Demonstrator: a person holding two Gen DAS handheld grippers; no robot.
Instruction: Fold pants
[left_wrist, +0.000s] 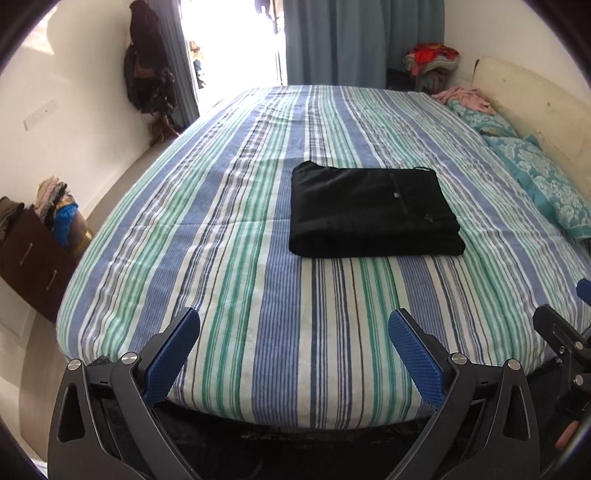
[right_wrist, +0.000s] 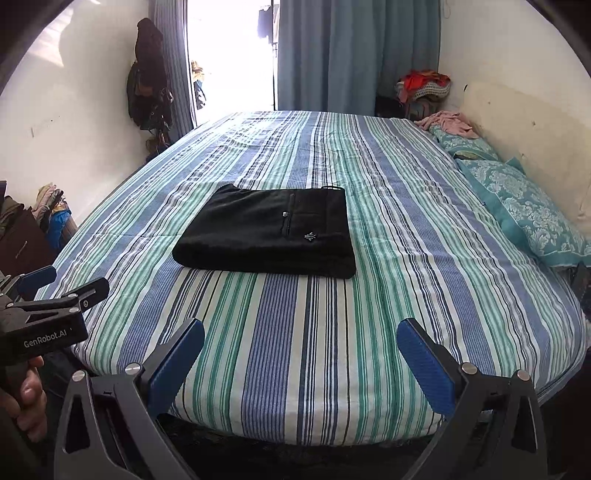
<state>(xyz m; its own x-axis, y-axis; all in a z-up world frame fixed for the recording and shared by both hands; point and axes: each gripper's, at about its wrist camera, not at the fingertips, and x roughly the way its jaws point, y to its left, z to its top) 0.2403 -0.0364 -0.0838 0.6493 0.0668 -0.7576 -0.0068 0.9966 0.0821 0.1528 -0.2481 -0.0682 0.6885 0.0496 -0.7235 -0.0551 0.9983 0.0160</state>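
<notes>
Black pants (left_wrist: 373, 212) lie folded into a flat rectangle on the striped bed (left_wrist: 258, 295), with a small button and emblem on top. They also show in the right wrist view (right_wrist: 269, 232). My left gripper (left_wrist: 293, 325) is open and empty, held back over the bed's near edge, well short of the pants. My right gripper (right_wrist: 301, 336) is open and empty too, at the same near edge. The left gripper's body shows at the left of the right wrist view (right_wrist: 55, 295).
Teal patterned pillows (right_wrist: 528, 210) and a pink cloth (right_wrist: 447, 123) lie along the headboard at the right. A dark drawer unit with piled clothes (left_wrist: 40, 236) stands at the left. Blue curtains (left_wrist: 362, 40) and a bright doorway are beyond the bed.
</notes>
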